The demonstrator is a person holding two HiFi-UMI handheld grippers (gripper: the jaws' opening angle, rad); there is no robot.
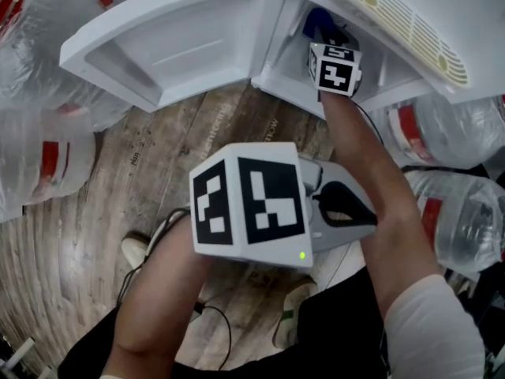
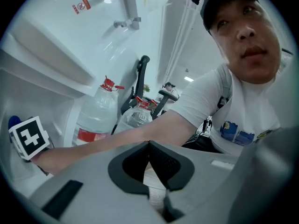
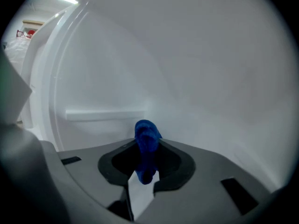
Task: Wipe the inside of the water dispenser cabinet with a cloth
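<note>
My left claw [image 2: 149, 146] hangs nearest, jaws together, empty; my right claw [image 3: 145, 149] clamps the blue cloth [image 3: 147, 133] inside the cabinet [image 3: 196, 69]; wiping looks barely begun, I judge.

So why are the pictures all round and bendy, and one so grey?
Both gripper views: a wide-angle lens bends everything and leaves black corners. Right gripper view: inside the cabinet the light is dim, so white walls look grey and soft; only the blue cloth stands out. Left gripper view: bright, bottles curved. Head view: floor boards bow near the edges.
</note>
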